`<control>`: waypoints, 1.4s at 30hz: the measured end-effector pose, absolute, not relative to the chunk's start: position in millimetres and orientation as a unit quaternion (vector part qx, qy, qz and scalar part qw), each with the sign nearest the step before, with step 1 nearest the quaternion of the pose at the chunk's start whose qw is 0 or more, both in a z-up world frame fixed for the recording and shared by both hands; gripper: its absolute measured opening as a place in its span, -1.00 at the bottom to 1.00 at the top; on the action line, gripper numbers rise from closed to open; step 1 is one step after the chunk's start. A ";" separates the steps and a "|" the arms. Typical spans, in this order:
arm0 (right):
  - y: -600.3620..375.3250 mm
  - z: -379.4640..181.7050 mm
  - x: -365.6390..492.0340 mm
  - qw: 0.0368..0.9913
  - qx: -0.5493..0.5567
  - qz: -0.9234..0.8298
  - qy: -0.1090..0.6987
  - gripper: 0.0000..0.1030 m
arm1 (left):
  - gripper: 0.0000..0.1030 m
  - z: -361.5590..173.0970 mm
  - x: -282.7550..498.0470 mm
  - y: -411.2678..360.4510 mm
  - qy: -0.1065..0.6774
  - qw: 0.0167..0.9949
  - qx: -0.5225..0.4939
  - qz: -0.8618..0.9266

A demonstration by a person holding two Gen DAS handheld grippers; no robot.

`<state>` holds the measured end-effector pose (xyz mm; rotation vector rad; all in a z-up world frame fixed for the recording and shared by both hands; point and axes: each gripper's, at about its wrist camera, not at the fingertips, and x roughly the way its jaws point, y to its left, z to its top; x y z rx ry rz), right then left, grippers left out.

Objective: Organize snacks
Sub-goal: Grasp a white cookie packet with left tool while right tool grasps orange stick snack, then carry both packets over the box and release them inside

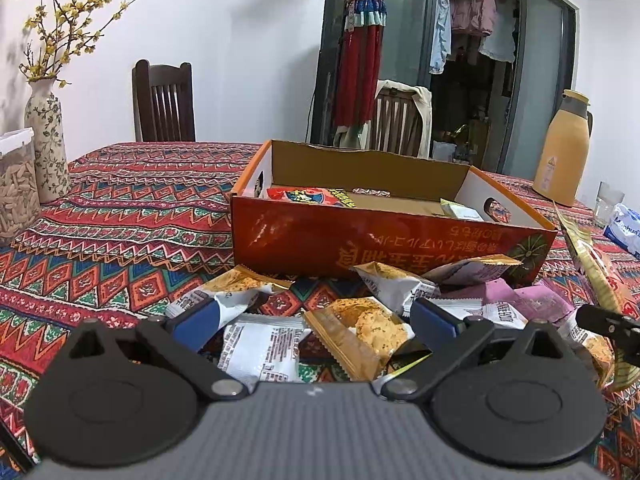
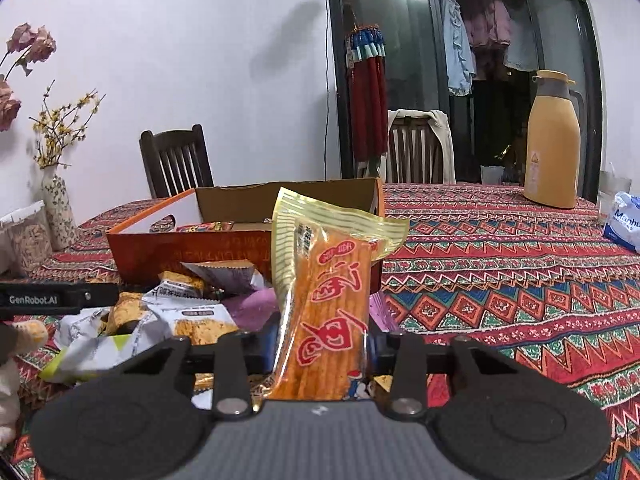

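An open orange cardboard box [image 1: 384, 244] stands on the patterned tablecloth, with a few snack packs [image 1: 310, 196] inside. In front of it lies a pile of loose snack packets [image 1: 360, 328]. My left gripper [image 1: 320, 316] is open, its blue fingers [image 1: 204, 318] straddling a biscuit packet in the pile. My right gripper [image 2: 320, 344] is shut on a long orange spicy-stick packet [image 2: 324, 320], held upright above the pile in front of the box [image 2: 192, 248]. That packet also shows at the right edge of the left wrist view [image 1: 600, 280].
A flower vase [image 1: 48, 140] and a jar of seeds [image 1: 16, 192] stand at the left. A yellow thermos [image 2: 552, 148], a glass [image 2: 614, 192] and a tissue pack [image 2: 624, 220] stand at the right. Chairs [image 1: 164, 100] line the far side.
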<state>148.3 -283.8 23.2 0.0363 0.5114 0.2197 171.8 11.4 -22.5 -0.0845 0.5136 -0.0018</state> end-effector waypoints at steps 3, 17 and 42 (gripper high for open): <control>-286.9 23.4 146.9 0.961 0.028 0.109 0.252 -0.25 | 1.00 -21.9 173.4 11.9 0.261 0.965 -0.040 0.008; -294.3 24.0 136.9 0.961 0.048 0.119 0.245 -0.25 | 1.00 -19.0 184.8 33.1 0.337 0.940 -0.002 0.044; -294.0 24.5 126.8 0.961 0.054 0.120 0.242 -0.25 | -0.19 -21.8 177.4 37.2 0.359 0.933 -0.007 0.027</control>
